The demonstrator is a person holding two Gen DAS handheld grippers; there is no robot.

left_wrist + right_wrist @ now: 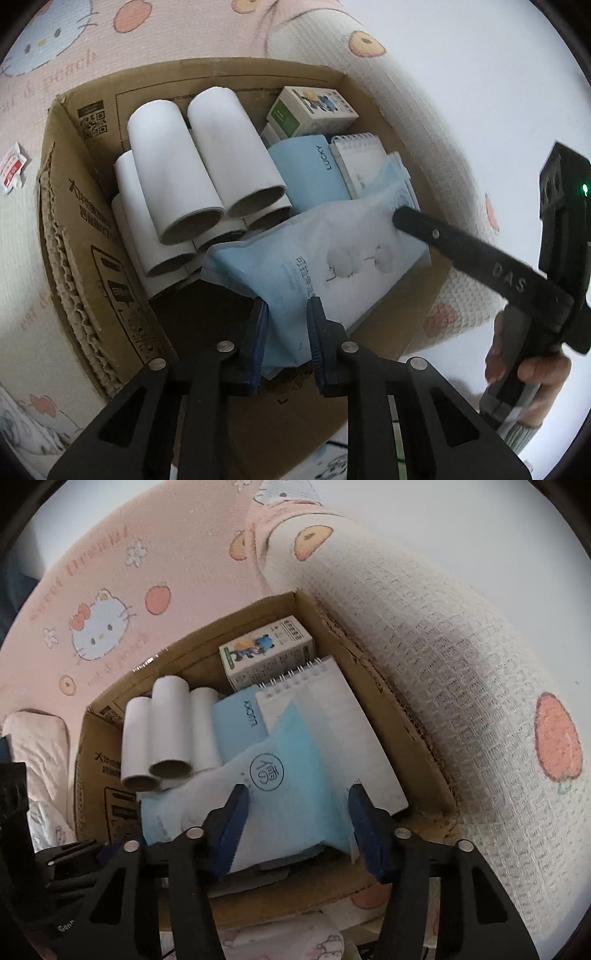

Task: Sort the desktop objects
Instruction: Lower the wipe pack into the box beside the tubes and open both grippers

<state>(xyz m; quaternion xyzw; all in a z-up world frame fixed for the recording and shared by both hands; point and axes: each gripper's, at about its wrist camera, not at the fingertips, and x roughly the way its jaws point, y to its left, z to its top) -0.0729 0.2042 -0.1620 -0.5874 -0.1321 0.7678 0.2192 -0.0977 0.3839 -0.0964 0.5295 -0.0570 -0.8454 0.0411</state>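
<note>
A soft blue and white tissue pack (332, 254) lies tilted over the contents of an open cardboard box (74, 229). My left gripper (286, 314) is shut on the pack's near end. My right gripper (295, 805) has its blue pads on both sides of the pack's other end (291, 775); its black finger (461, 251) shows in the left wrist view resting on the pack. In the box are several white paper rolls (192, 162), a blue LUCKY pouch (310, 170), a spiral notepad (362, 155) and a small printed carton (314, 110).
The box (406, 716) sits on a pink and white Hello Kitty blanket (461, 686). A small red and white sachet (13, 168) lies left of the box. A white surface (480, 74) lies beyond. A hand (524, 365) holds the right gripper's handle.
</note>
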